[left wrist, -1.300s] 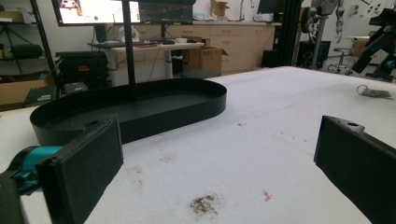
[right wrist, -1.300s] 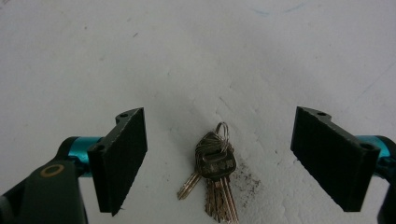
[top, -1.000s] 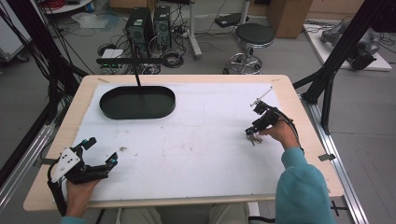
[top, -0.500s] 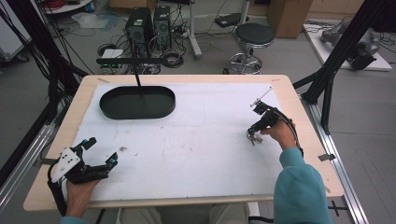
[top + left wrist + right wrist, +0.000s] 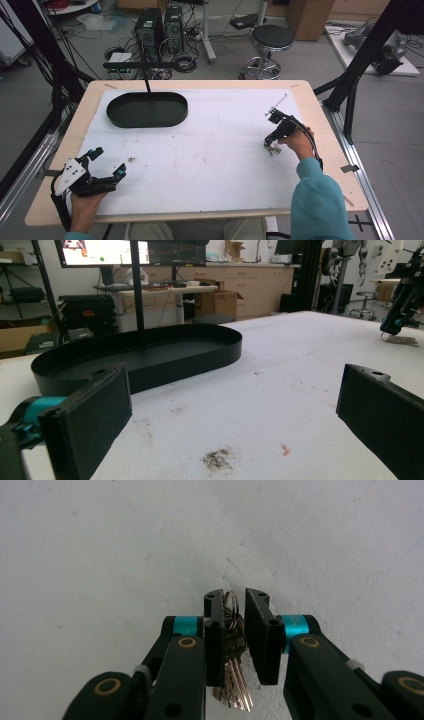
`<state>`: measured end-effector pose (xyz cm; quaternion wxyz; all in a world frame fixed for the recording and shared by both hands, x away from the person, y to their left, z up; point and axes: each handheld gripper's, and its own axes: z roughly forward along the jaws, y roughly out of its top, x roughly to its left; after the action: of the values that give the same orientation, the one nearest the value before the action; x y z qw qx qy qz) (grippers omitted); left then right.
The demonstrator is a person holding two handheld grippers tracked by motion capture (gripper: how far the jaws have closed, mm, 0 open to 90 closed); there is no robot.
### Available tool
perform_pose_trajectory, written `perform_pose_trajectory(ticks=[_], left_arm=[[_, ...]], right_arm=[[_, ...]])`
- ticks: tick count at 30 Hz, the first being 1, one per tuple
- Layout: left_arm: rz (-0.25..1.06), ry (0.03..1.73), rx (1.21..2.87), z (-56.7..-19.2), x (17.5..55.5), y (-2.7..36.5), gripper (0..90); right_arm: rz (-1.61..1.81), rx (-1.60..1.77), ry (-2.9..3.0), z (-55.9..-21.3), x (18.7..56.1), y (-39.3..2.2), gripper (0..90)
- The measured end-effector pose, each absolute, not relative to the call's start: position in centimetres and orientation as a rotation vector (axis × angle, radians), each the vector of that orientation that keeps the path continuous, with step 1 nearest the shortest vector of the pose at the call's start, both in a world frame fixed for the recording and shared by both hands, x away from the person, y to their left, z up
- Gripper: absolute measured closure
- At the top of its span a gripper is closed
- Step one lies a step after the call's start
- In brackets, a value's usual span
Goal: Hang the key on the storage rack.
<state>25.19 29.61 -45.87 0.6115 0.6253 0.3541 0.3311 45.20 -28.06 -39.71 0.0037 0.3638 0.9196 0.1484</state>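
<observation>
White-covered bench, black oval tray far left. Right gripper nearly closed around a bunch of keys. Left gripper wide open, empty.

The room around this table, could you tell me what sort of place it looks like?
Most likely a robotics or engineering lab. Desktop computer towers stand on the floor among loose cables beyond the table, monitors sit on a desk farther back, and robot arm hardware stands at the far wall.
</observation>
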Motion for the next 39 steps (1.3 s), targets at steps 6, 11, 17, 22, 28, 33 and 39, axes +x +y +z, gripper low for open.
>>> perform_pose_trajectory(ticks=[6, 11, 17, 22, 28, 33, 39], left_arm=[[0.763, 0.817, 1.444, -45.9, 25.2, 29.6, 1.7], [0.763, 0.817, 1.444, -45.9, 25.2, 29.6, 1.7], [0.764, 0.816, 1.445, -45.9, 25.2, 29.6, 1.7], [0.763, 0.817, 1.443, -45.9, 25.2, 29.6, 1.7], [0.763, 0.814, 1.444, -45.9, 25.2, 29.6, 1.7], [0.755, 0.820, 1.435, -45.9, 25.2, 29.7, 1.7], [0.731, 0.833, 1.424, -45.8, 25.4, 29.9, 1.7]], right_arm=[[0.466, 1.159, 2.878, -39.7, 45.1, -28.0, 80.5], [0.439, 1.132, 2.892, -39.7, 45.1, -28.2, 86.0], [0.441, 1.149, 2.891, -39.7, 45.1, -27.9, 87.2], [0.422, 1.134, 2.894, -39.6, 44.9, -27.6, 88.9], [0.407, 1.139, 2.894, -39.5, 44.9, -27.7, 89.2], [0.437, 1.099, 2.898, -39.2, 44.7, -27.7, 89.2], [0.579, 1.070, 2.879, -38.2, 44.1, -27.5, 89.3]])
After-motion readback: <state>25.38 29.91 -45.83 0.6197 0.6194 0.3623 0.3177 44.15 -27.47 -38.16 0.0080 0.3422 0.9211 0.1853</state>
